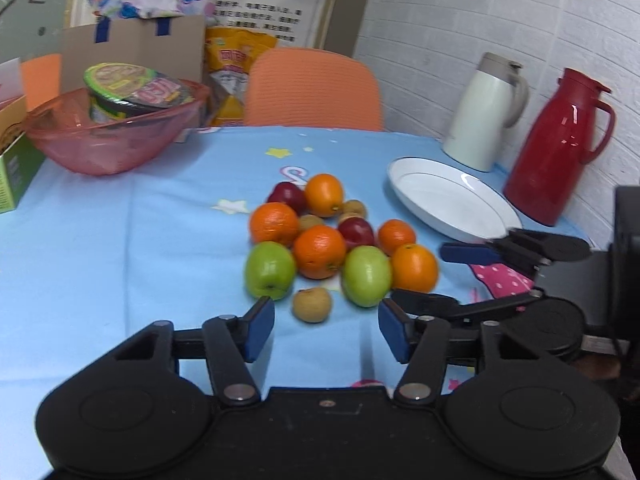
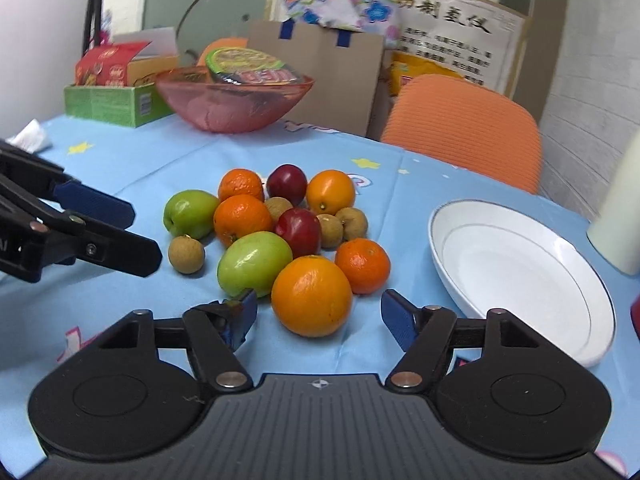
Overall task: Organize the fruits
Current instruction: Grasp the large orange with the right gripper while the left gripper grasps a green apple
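Note:
A pile of fruit lies mid-table on the blue cloth: several oranges, two green apples, two red fruits and several small brown longans. One loose longan sits just ahead of my left gripper, between its open blue pads and touching neither. My right gripper is open around the nearest orange, with a gap on each side. A green apple sits by its left pad. Each gripper shows in the other's view: right gripper, left gripper. An empty white plate lies to the right of the pile.
A pink bowl holding instant-noodle cups stands at the back left beside a green box. A white jug and a red jug stand behind the plate. An orange chair is at the far edge.

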